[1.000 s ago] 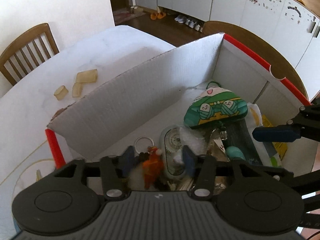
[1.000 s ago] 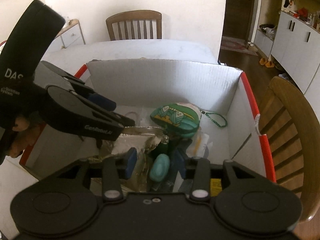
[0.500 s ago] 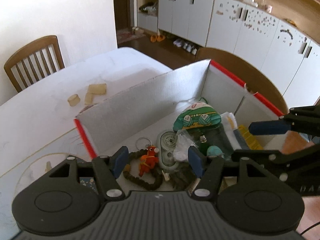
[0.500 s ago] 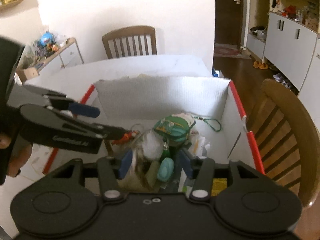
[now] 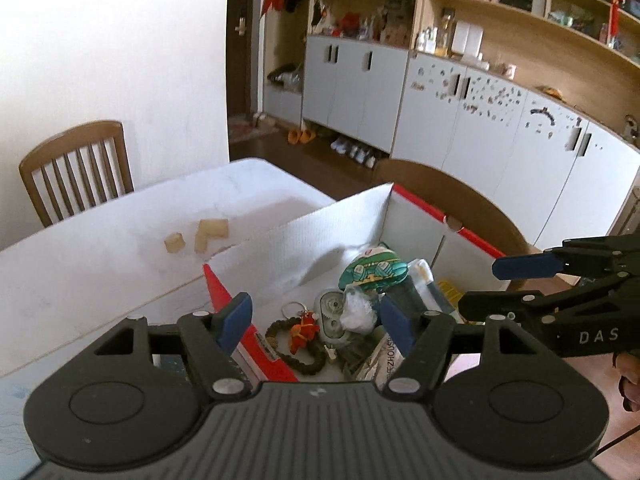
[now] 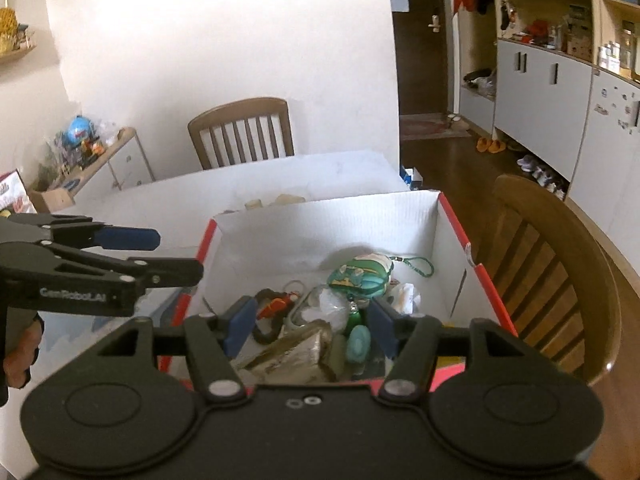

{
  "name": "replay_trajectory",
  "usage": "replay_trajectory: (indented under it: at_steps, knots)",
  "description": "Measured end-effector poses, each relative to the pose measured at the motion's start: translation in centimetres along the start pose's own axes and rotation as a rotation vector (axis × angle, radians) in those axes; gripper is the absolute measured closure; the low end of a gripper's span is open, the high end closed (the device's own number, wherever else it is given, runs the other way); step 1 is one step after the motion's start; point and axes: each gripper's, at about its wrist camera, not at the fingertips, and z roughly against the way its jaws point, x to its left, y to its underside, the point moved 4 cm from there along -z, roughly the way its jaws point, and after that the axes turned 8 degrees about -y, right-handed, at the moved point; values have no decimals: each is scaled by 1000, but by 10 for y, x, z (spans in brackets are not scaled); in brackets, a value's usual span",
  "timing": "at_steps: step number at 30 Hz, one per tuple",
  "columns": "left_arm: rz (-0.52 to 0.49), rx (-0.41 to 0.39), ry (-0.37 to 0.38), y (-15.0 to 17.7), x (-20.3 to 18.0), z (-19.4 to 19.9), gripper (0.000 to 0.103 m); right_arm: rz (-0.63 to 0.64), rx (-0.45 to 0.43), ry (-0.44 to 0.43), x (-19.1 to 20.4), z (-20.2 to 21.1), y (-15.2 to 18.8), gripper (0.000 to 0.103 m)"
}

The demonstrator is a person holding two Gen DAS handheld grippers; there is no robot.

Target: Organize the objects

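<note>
The cardboard box [image 5: 304, 240], lower centre of both frames on the white worktop [image 5: 100, 256], holds a jumble: green pouch [image 5: 374, 272], bead string [image 5: 296, 344], teal case [image 6: 358, 344]. My left tongs [image 5: 316, 322] and right tongs [image 6: 310, 326] hover above it, both empty and opening. Reaching in blindly, I risk snagging the bead string and dragging out its neighbours.

Left wrist view looks forward and down past its own left tool [image 5: 316, 322] into the white corrugated cardboard box with red edges [image 5: 304, 236] on the white bench [image 5: 100, 264], facing grey cabinets. Right wrist view sits above the box's near edge, facing the wall and a brown slatted wooden chair [image 6: 242, 132]. Both share the box interior, bench and chair; each catches the other tool at its frame edge.
</note>
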Motion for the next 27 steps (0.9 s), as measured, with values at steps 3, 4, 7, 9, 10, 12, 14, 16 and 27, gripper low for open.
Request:
replay_trajectory:
  at_steps: [3, 4, 7, 9, 10, 12, 14, 16, 27]
  knots:
    - [-6, -22, 9, 3, 5, 14, 28, -13, -32, 10, 9, 10, 2, 39]
    - [-12, -29, 11, 4, 6, 18, 22, -21, -42, 11, 12, 13, 3, 35]
    - [-26, -52, -1, 10, 10, 27, 14, -40, -77, 13, 20, 21, 5, 26]
    - [-33, -54, 0, 13, 13, 31, 7, -50, -94, 14, 26, 25, 7, 22]
    - [-35, -56, 2, 15, 14, 34, 1, -51, -99, 18, 28, 26, 9, 20]
    - [-38, -64, 15, 19, 17, 39, 0, -50, -110, 30, 35, 29, 12, 17]
    - [-43, -68, 20, 23, 19, 43, 0, -52, -119, 43, 41, 32, 15, 14]
    - [-50, -77, 39, 26, 20, 48, 0, -54, -133, 59, 46, 35, 18, 10]
    - [-60, -97, 107, 40, 28, 66, 0, -67, -207, 107, 76, 49, 35, 1]
